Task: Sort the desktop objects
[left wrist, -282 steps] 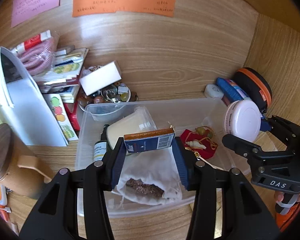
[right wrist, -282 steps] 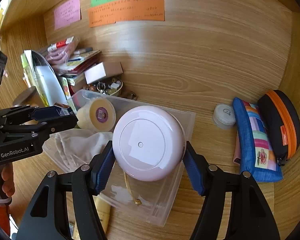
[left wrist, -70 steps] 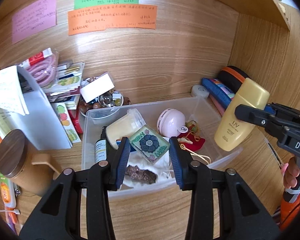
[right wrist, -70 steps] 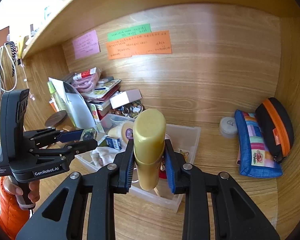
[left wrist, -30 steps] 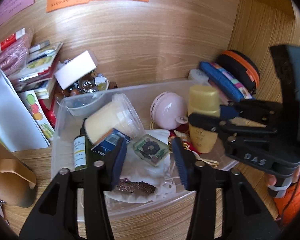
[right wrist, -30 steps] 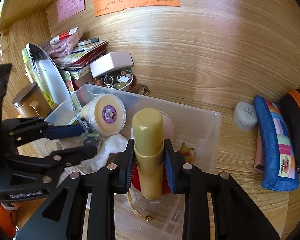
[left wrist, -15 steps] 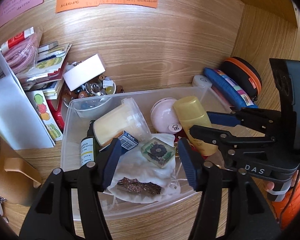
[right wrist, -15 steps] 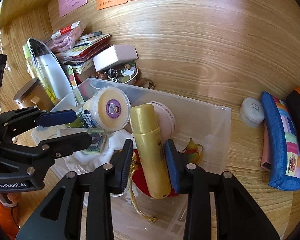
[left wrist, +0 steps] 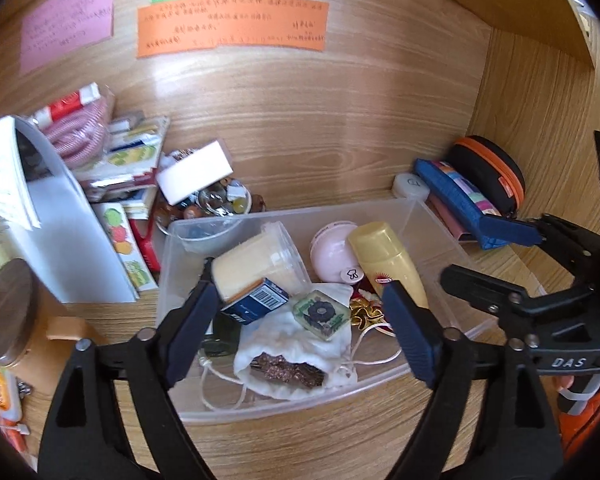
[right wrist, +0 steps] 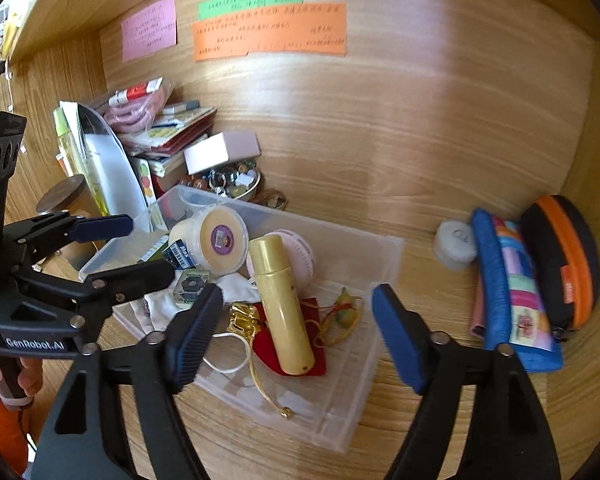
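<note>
A clear plastic bin (left wrist: 436, 216) (right wrist: 332, 420) sits on the wooden desk. In it lie a yellow sunscreen bottle (left wrist: 388, 256) (right wrist: 284, 304), a pink round case (left wrist: 332, 248) (right wrist: 300, 252), a cream jar (left wrist: 256, 260) (right wrist: 214, 238), a blue box (left wrist: 256, 300), a green flower tile (left wrist: 322, 312) (right wrist: 190, 282) and a white drawstring pouch (left wrist: 292, 356). My left gripper (left wrist: 300, 328) (right wrist: 112, 248) is open and empty above the bin's front. My right gripper (right wrist: 296, 336) (left wrist: 484, 256) is open and empty above the bottle.
A white round tin (right wrist: 454, 244), a blue patterned pouch (right wrist: 512, 292) and a black-orange case (right wrist: 560, 256) lie right of the bin. Books, a white box (left wrist: 194, 170), a trinket bowl (left wrist: 216, 204) and a wooden-lidded jar (left wrist: 8, 312) crowd the left. Sticky notes (left wrist: 232, 28) hang on the back wall.
My right gripper has let go of the yellow bottle, which now lies in the bin, and has opened wide and drawn back. My left gripper has opened wider and pulled back from the green tile.
</note>
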Demonstrator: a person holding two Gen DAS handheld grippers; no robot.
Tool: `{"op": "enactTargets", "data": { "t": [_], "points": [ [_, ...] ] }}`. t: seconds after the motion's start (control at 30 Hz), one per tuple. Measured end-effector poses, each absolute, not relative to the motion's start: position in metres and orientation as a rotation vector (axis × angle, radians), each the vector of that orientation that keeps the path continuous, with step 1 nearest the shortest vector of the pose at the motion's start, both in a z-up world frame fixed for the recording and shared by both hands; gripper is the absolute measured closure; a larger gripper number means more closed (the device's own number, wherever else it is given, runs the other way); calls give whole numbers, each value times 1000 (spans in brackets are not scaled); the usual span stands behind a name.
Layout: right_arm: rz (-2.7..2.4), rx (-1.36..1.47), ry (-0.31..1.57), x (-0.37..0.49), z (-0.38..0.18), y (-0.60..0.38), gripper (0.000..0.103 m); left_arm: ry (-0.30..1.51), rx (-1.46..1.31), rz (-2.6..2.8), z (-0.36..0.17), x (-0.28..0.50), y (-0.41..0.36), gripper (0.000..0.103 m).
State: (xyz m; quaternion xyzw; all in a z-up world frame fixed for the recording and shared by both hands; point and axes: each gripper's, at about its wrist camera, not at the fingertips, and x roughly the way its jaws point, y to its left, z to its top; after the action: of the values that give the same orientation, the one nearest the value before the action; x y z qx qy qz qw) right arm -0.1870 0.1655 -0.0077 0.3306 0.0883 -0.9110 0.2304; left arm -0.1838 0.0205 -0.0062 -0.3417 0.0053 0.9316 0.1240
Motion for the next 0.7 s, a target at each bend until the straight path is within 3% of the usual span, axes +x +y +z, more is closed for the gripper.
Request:
{"op": "enactTargets", "data": {
  "t": [0.2, 0.33, 0.5, 0.7],
  "points": [
    [-2536, 884, 255, -167, 3, 171, 20, 37, -976, 2766, 7, -162, 20, 5],
    [-2557, 863, 262, -151, 8, 176, 18, 55, -970, 2810, 13, -144, 21, 4],
    [-2594, 842, 230, -131, 11, 185, 6, 29, -939, 2828, 18, -119, 17, 3],
    [-2648, 807, 193, -107, 14, 192, 1, -2, -888, 2885, 25, -90, 14, 2]
  ]
}}
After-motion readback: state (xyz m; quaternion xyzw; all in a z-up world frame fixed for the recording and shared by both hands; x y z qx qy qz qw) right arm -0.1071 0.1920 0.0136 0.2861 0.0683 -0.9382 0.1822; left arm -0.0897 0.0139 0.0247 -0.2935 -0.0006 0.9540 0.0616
